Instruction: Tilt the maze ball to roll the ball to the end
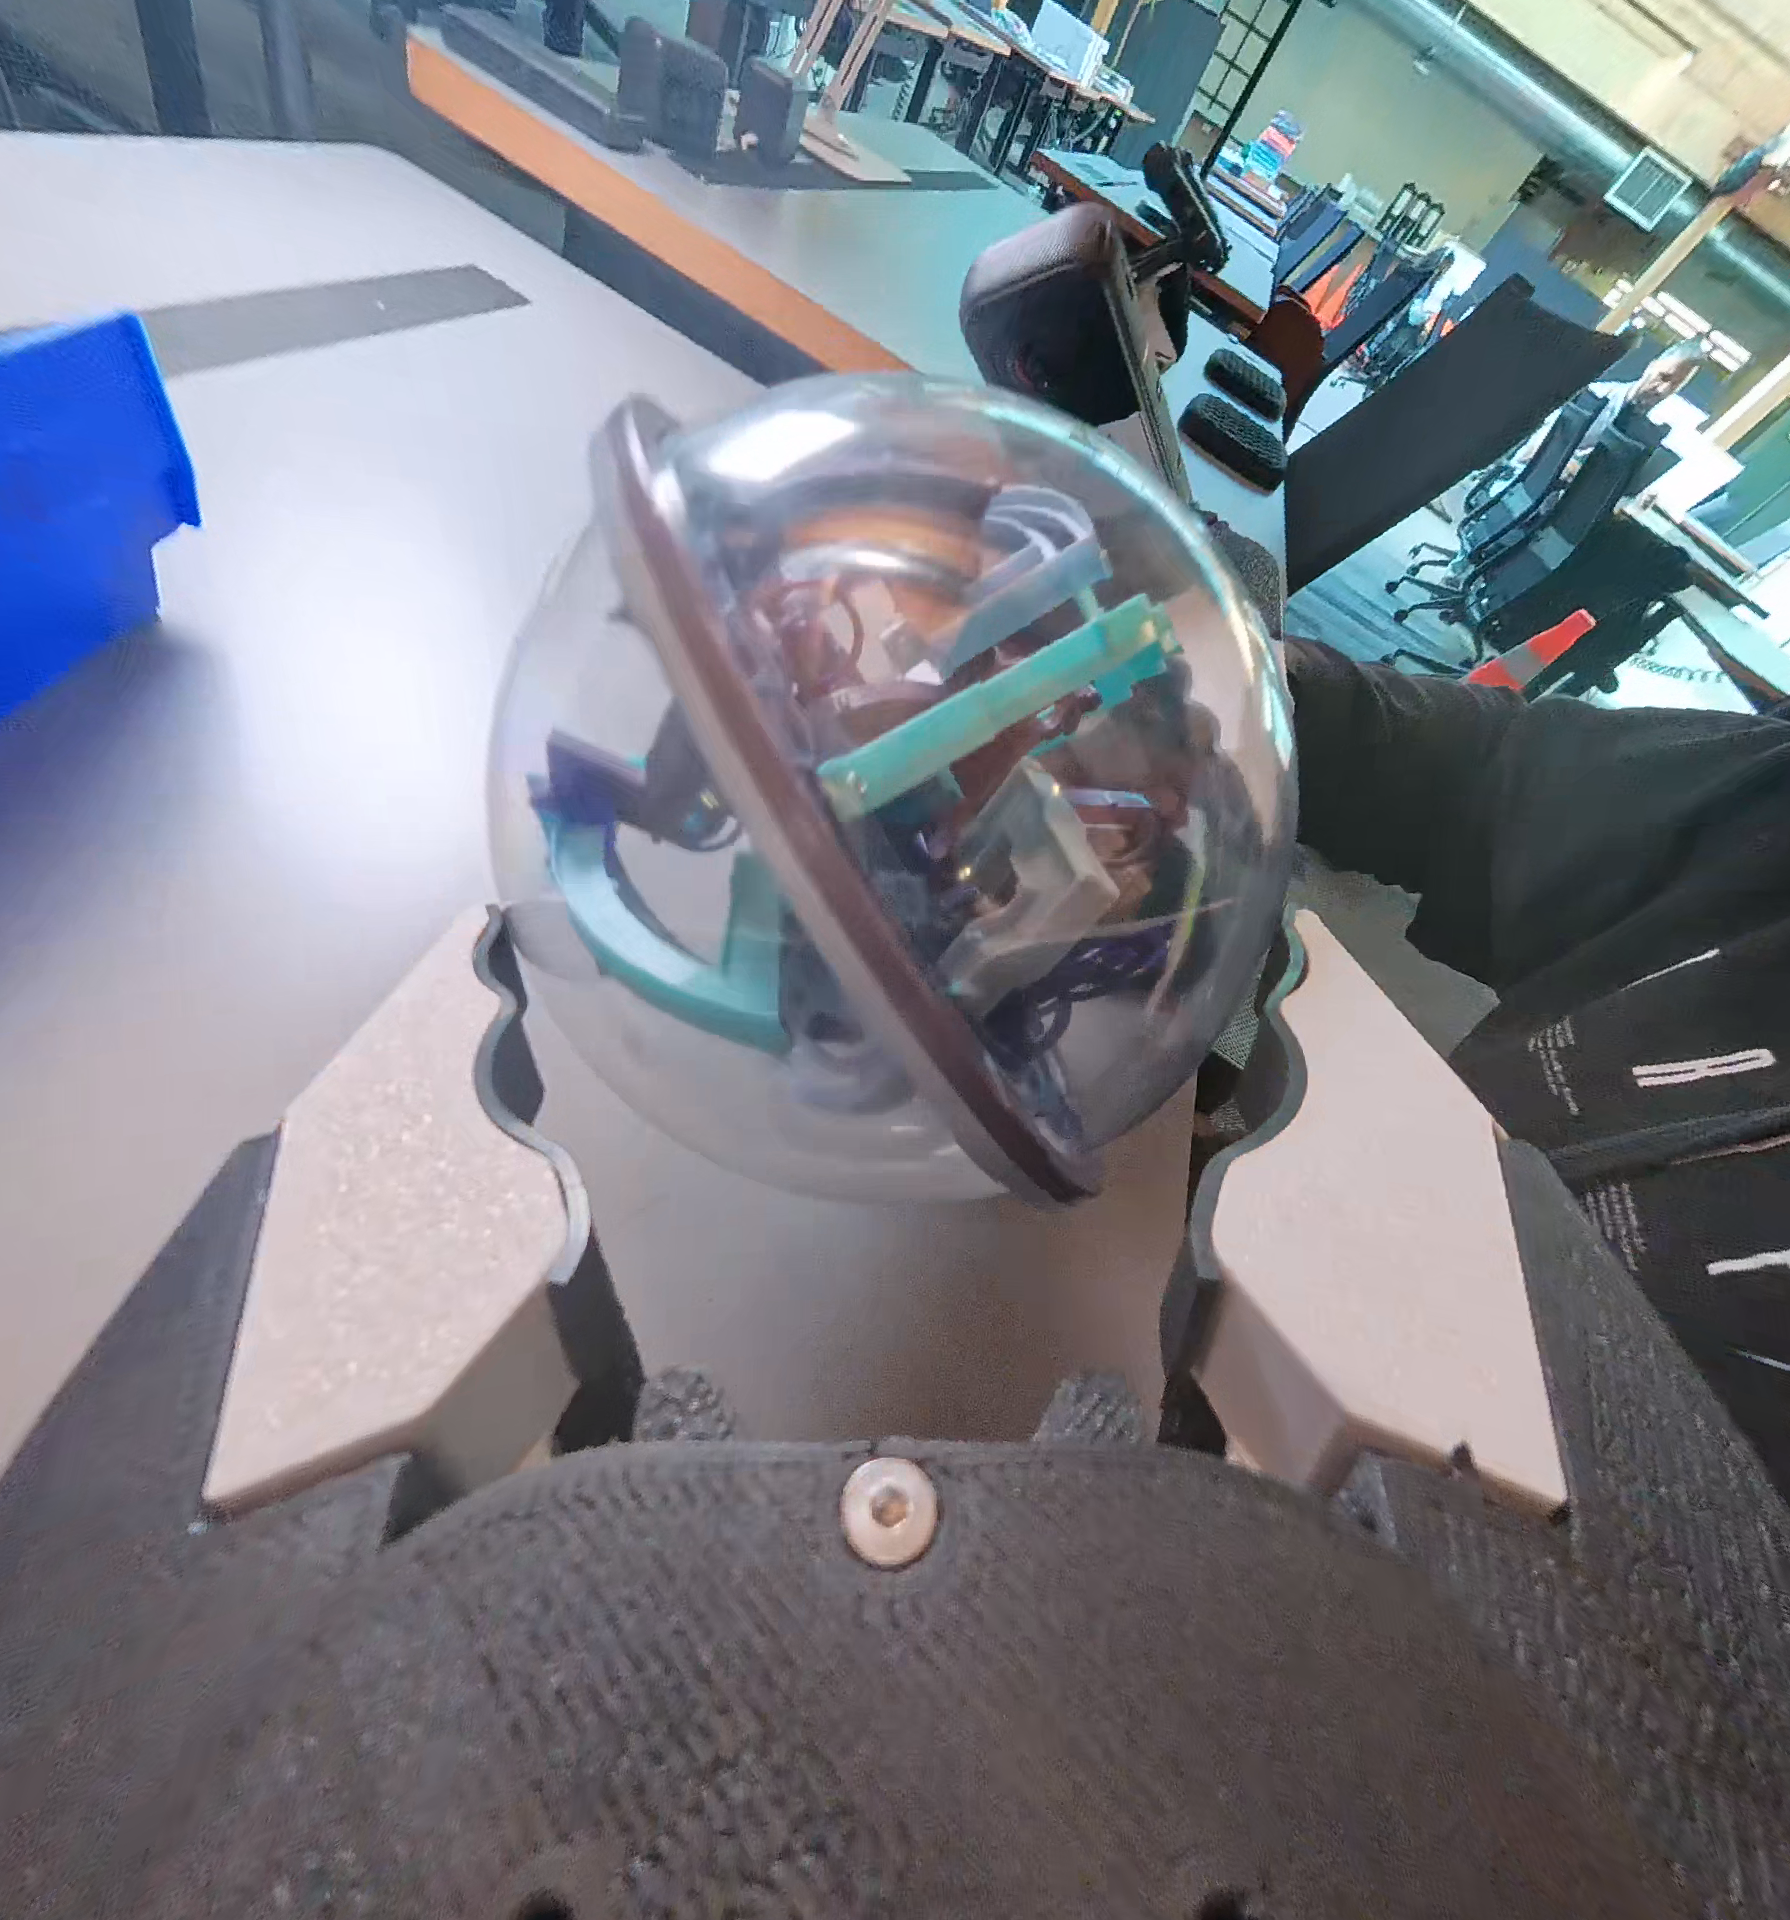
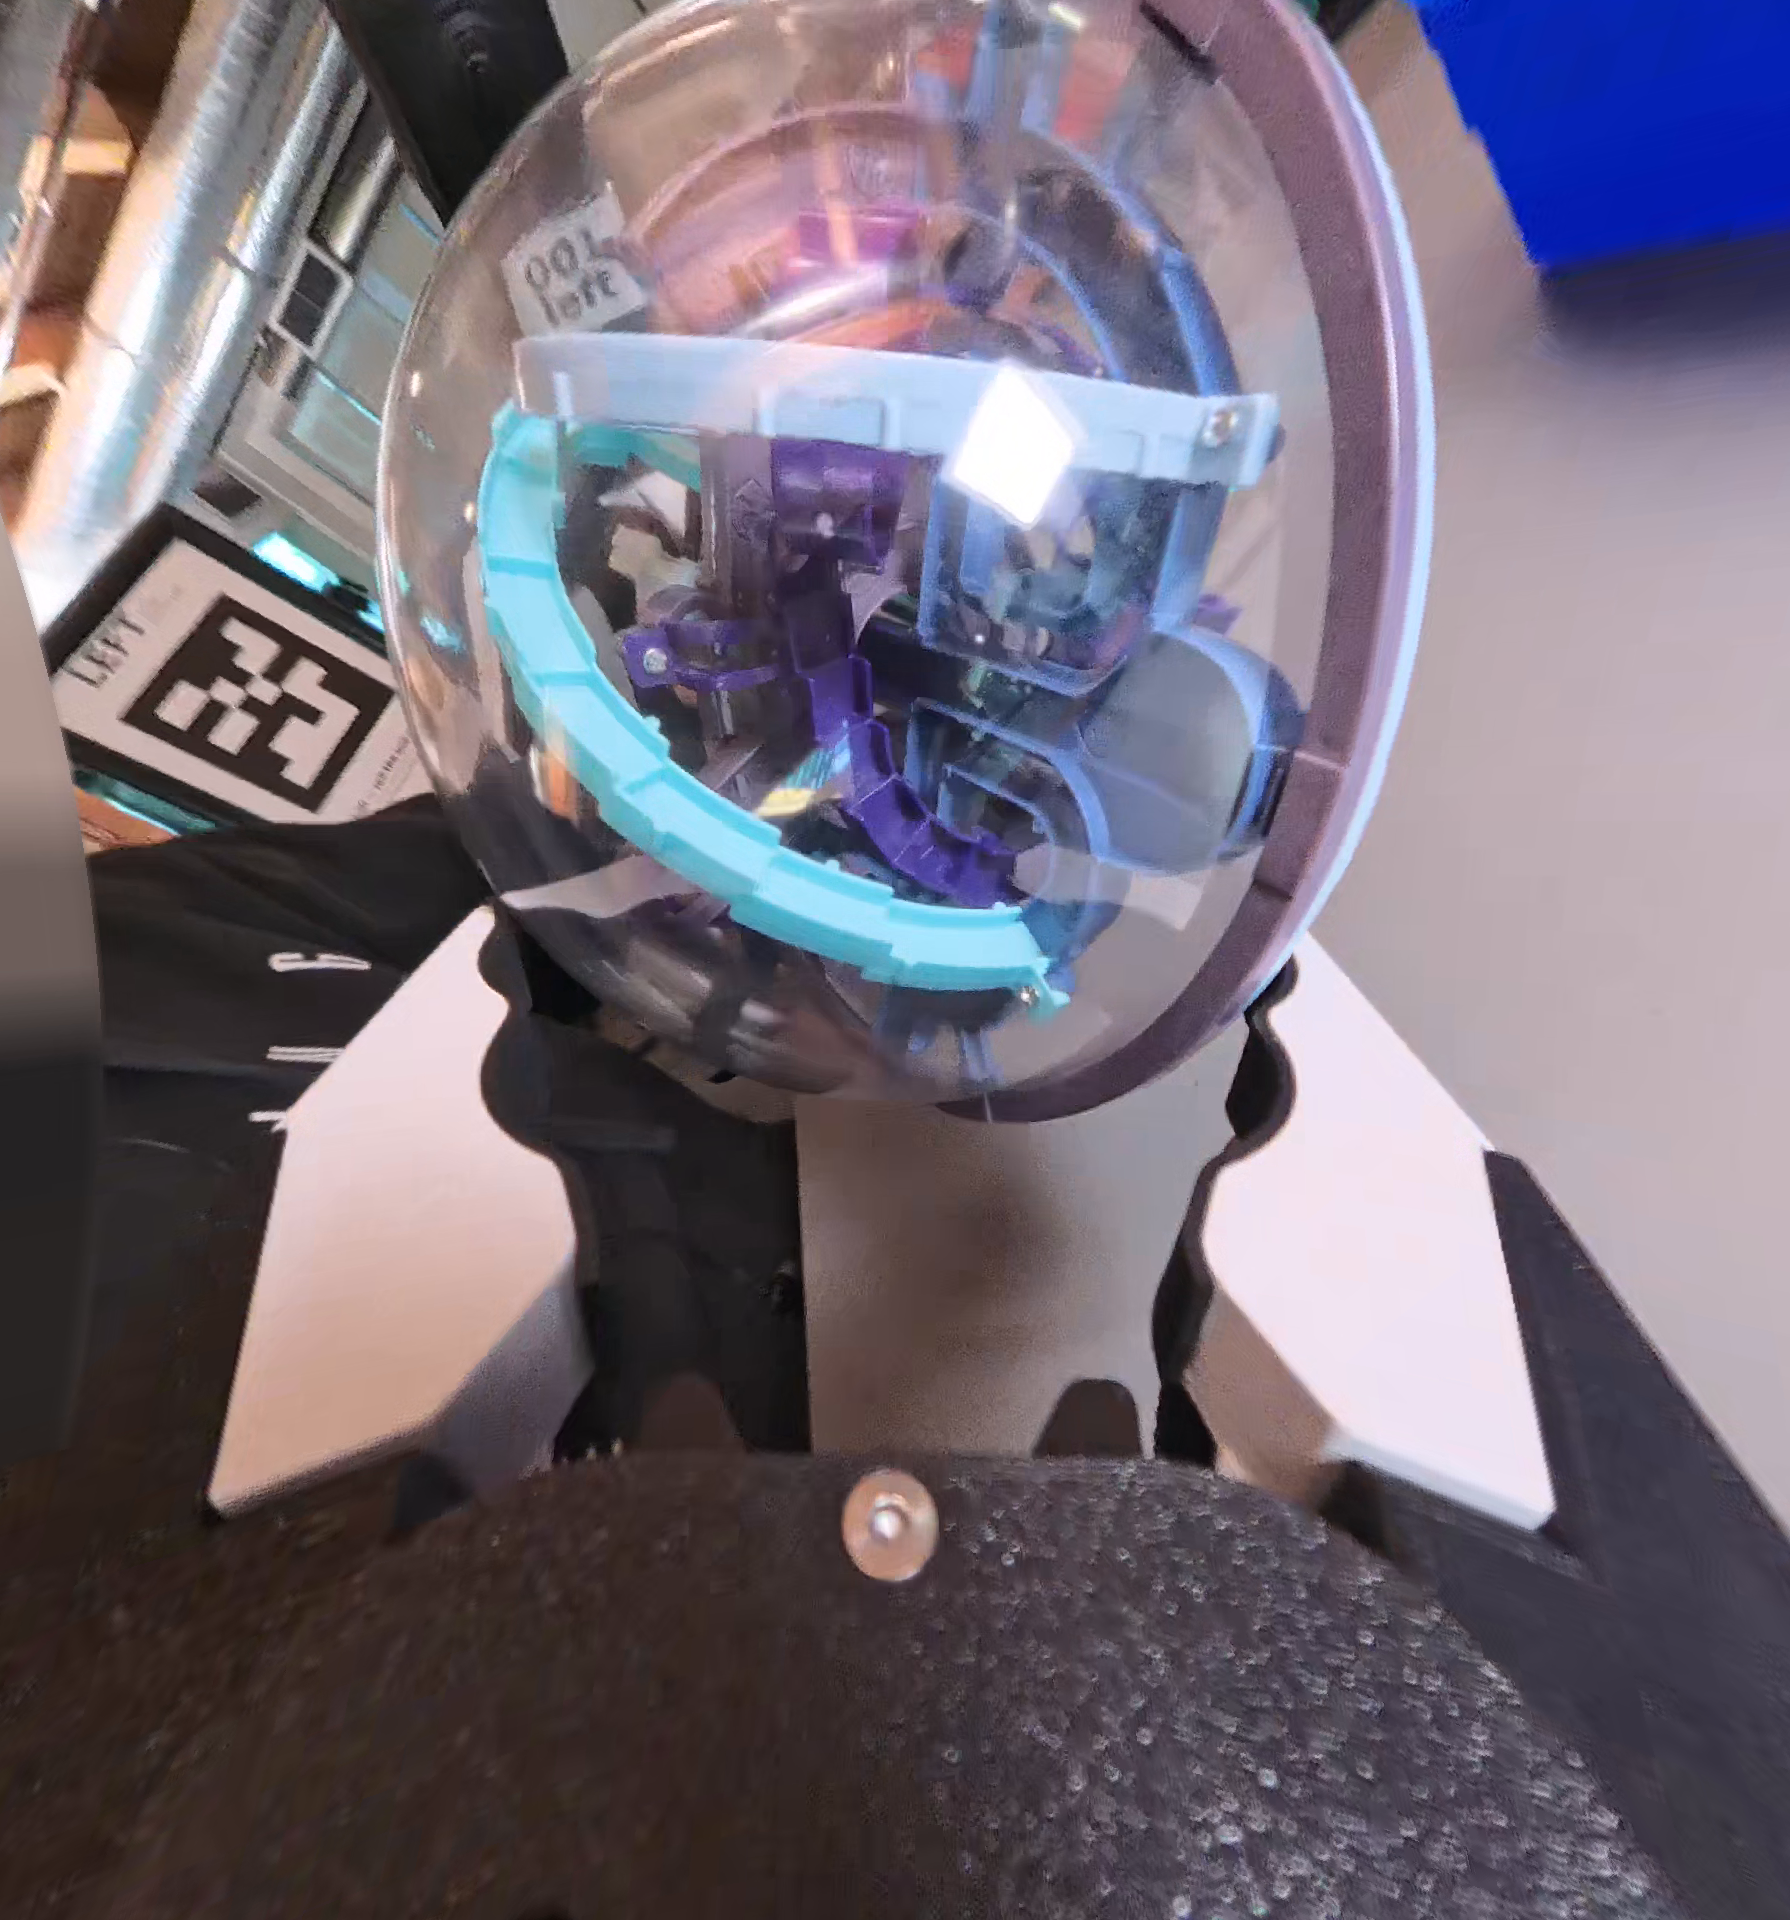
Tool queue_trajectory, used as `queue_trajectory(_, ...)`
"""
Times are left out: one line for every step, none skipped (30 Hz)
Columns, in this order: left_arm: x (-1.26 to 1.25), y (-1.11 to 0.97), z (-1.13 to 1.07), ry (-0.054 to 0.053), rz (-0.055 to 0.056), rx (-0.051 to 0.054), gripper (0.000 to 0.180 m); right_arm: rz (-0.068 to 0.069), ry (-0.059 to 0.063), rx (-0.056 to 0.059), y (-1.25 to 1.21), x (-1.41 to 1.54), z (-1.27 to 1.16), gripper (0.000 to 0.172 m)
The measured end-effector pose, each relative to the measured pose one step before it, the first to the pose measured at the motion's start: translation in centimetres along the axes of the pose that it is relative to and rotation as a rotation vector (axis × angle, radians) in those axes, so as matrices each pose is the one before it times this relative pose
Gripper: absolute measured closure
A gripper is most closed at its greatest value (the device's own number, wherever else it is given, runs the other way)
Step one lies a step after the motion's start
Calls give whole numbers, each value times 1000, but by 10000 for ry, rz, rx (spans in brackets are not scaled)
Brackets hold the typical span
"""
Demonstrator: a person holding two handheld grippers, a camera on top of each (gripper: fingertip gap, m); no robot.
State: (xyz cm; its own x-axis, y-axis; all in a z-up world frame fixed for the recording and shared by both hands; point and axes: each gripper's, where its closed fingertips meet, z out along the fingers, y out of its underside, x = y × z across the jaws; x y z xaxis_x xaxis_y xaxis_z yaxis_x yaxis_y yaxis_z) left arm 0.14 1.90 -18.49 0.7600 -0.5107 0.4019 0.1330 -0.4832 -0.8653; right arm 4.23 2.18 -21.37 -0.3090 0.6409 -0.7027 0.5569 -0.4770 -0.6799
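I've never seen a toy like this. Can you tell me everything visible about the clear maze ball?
The maze ball is a clear plastic sphere made of two halves joined at a dark band, which sits tilted. Inside run teal, purple, blue and grey tracks. It is held up above the grey table, gripped from opposite sides by the left gripper and the right gripper.

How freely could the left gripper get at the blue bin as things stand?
Probably not freely. Nothing stands on the table between it and the blue bin, but the left gripper has the maze ball between its fingers, apparently pressed on both sides, and would have to let go first.
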Motion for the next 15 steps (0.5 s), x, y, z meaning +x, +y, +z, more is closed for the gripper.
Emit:
queue_trajectory(-230,509,341,2,-107,3,44,523,-44,-62,523,363,-53,38)
queue_trajectory(-153,521,368,15,-35,-11,43,471,-52,-82,498,342,-77,38)
queue_trajectory(-96,519,382,6,11,-21,42,445,-49,-113,499,346,-94,39)
queue_trajectory(-65,534,390,-11,12,-64,42,428,-9,-138,478,411,-73,38)
queue_trajectory(-63,518,395,-28,17,-102,42,394,32,-163,483,456,-48,38)
queue_trajectory(-72,386,335,-35,51,-63,43,337,55,-231,531,461,6,38)
queue_trajectory(-135,254,280,-49,-27,-23,40,214,-27,-237,486,245,53,38)
queue_trajectory(175,-123,130,204,-147,177,40,120,-148,-168,299,-101,20,38)
queue_trajectory(16,-39,59,119,-129,53,40,53,3,-162,198,6,-7,39)
queue_trajectory(-92,-5,28,1,-79,-10,40,-162,135,-88,19,119,-91,39)
queue_trajectory(-117,11,31,-32,-30,-31,41,-269,169,-53,-108,160,-205,40)
queue_trajectory(-140,49,57,-41,-27,-45,41,-351,204,-11,-201,180,-291,41)
queue_trajectory(-220,80,49,-50,-79,-78,41,-616,309,-11,-209,220,-360,43)
queue_trajectory(-251,83,67,-23,-142,-90,41,-894,463,43,-317,244,-415,42)
queue_trajectory(-230,22,70,8,-158,-60,41,-1032,507,98,-446,90,-437,41)
